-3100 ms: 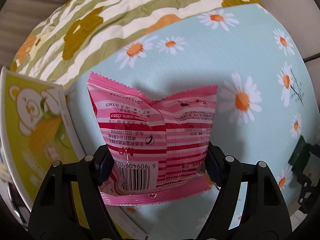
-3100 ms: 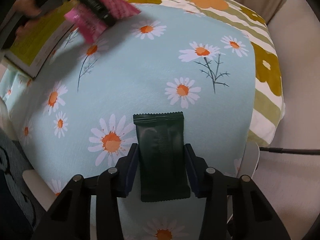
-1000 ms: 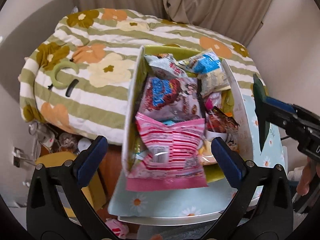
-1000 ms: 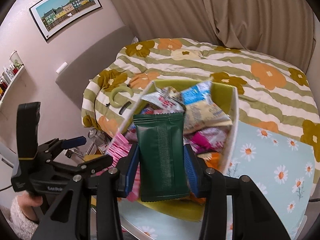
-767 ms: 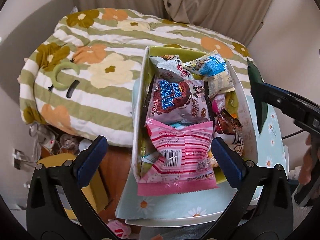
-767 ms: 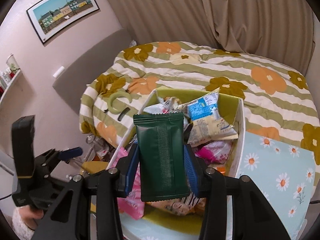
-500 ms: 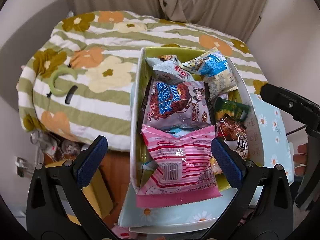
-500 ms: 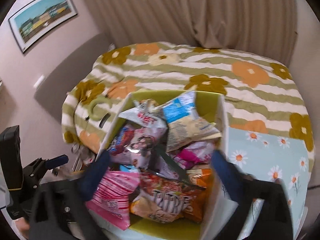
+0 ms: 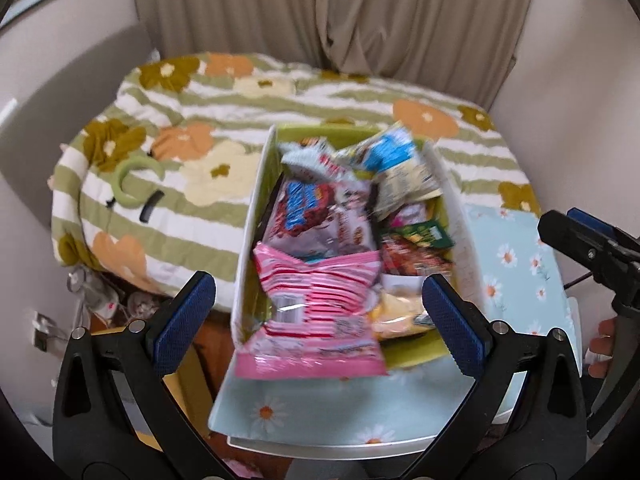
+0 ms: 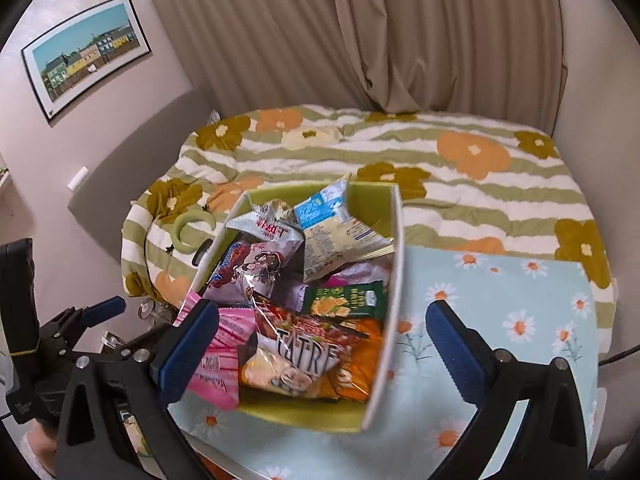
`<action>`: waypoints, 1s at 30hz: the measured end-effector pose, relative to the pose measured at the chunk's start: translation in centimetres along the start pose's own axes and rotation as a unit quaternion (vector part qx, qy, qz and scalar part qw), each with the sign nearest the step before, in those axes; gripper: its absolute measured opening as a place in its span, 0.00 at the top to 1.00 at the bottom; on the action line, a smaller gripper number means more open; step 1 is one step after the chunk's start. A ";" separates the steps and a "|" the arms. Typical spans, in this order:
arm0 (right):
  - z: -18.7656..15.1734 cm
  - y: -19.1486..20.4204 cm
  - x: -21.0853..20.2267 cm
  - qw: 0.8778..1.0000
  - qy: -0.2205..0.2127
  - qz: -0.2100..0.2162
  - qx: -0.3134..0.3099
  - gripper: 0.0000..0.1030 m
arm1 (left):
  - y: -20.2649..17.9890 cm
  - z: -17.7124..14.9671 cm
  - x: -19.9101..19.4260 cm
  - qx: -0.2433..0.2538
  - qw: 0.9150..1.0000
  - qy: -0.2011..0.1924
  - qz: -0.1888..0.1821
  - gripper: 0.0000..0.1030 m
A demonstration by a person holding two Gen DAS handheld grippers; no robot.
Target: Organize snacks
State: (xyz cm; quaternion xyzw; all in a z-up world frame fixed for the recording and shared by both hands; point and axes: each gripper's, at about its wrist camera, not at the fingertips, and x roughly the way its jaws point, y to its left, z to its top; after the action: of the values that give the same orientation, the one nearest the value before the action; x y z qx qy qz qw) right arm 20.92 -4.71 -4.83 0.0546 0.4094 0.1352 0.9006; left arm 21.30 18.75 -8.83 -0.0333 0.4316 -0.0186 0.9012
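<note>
on the daisy-print table, a green box brims with snack packets (pink one seemingly hanging over the rim); left gripper and right gripper spread wide, empty.

A bed with a green-and-white striped quilt printed with orange and olive flowers fills the far part of the room. A green crescent-shaped object and a small dark clip lie on the quilt's left side. Beige curtains hang behind the bed. A framed picture of colourful houses hangs on the left wall. A light-blue daisy-print cloth covers the tabletop nearby.
</note>
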 end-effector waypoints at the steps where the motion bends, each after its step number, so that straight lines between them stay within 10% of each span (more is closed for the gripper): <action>1: -0.2 -0.3 -1.0 1.000 -0.008 -0.002 -0.003 0.00 | -0.5 -0.2 -0.8 0.002 1.000 -0.010 0.000 0.01; 13: -5.8 -4.3 -12.9 0.990 -0.070 -0.119 -0.002 0.00 | -9.0 -4.2 -10.9 0.052 0.990 -0.132 0.005 0.00; 30: -10.3 -7.3 -17.8 0.977 -0.104 -0.188 0.016 0.00 | -12.8 -7.4 -12.5 0.055 0.990 -0.125 -0.021 0.01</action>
State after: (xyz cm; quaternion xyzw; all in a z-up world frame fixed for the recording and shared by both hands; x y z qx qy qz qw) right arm 3.42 -17.01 -0.25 0.0050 0.3189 -0.0494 0.9465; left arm 7.63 6.43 -2.79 0.0053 0.3134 -0.0572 0.9479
